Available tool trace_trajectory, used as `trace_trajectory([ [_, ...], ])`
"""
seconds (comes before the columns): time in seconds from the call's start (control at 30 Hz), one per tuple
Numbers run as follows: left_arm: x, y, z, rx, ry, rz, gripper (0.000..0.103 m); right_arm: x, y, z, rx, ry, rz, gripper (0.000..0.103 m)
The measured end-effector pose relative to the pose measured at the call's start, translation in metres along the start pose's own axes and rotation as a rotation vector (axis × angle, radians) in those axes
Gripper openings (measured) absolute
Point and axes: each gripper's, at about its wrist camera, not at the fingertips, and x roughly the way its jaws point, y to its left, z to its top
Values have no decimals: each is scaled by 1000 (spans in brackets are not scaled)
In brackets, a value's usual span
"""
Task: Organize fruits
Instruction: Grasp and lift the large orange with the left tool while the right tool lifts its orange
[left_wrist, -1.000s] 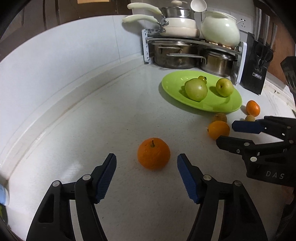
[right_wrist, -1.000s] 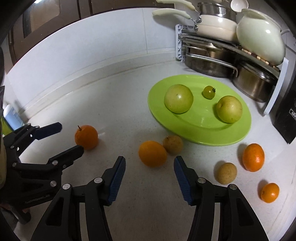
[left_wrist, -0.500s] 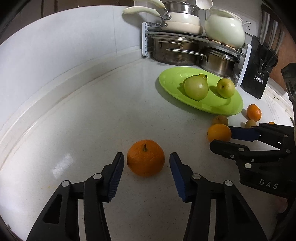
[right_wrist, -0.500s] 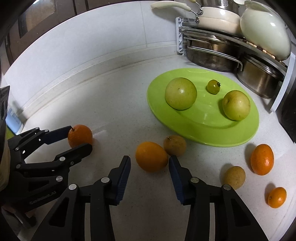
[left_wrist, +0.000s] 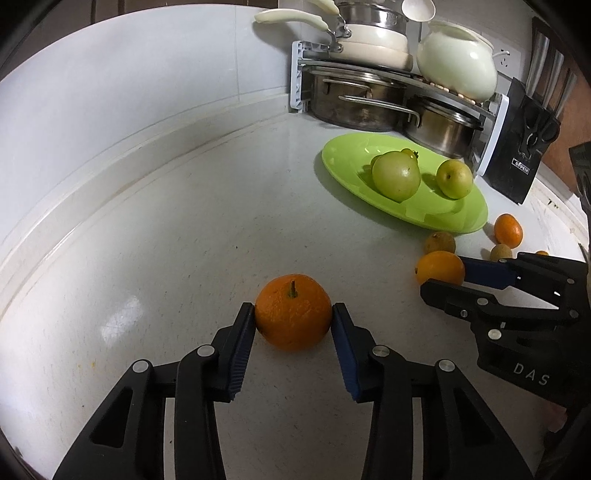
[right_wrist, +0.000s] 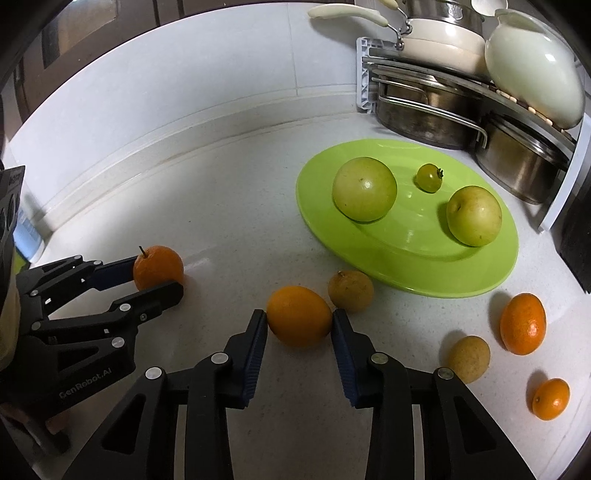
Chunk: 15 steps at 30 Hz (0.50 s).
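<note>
My left gripper (left_wrist: 293, 314) is shut on a stemmed orange (left_wrist: 293, 311) that rests on the white counter; it also shows in the right wrist view (right_wrist: 158, 268). My right gripper (right_wrist: 299, 319) is shut on a smooth orange (right_wrist: 299, 320), also on the counter, seen in the left wrist view (left_wrist: 439, 267) too. A lime green plate (right_wrist: 402, 273) at the back right holds two green apples (right_wrist: 364, 194) (right_wrist: 474, 216) and a small green tomato (right_wrist: 429, 178).
A brownish fruit (right_wrist: 351, 290) touches the plate's near rim. More loose fruit lies right: an orange one (right_wrist: 522, 324), a tan one (right_wrist: 469, 359), a small orange one (right_wrist: 550, 398). A pot rack (right_wrist: 443, 103) and a black knife block (left_wrist: 524, 158) stand behind.
Both grippers moved forward around their oranges and closed from wide open until the pads touch the fruit. The oranges have stayed on the counter.
</note>
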Motion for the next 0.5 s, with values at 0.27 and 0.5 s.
trace_trajectory([
  [0.27,-16,-5,3,-3,-30,0,41,-15,-1,-1,5,-23,6,37],
  [0.5,-35,-13,6,-2,-64,-5,41,-36,-3,0,10,-59,5,37],
])
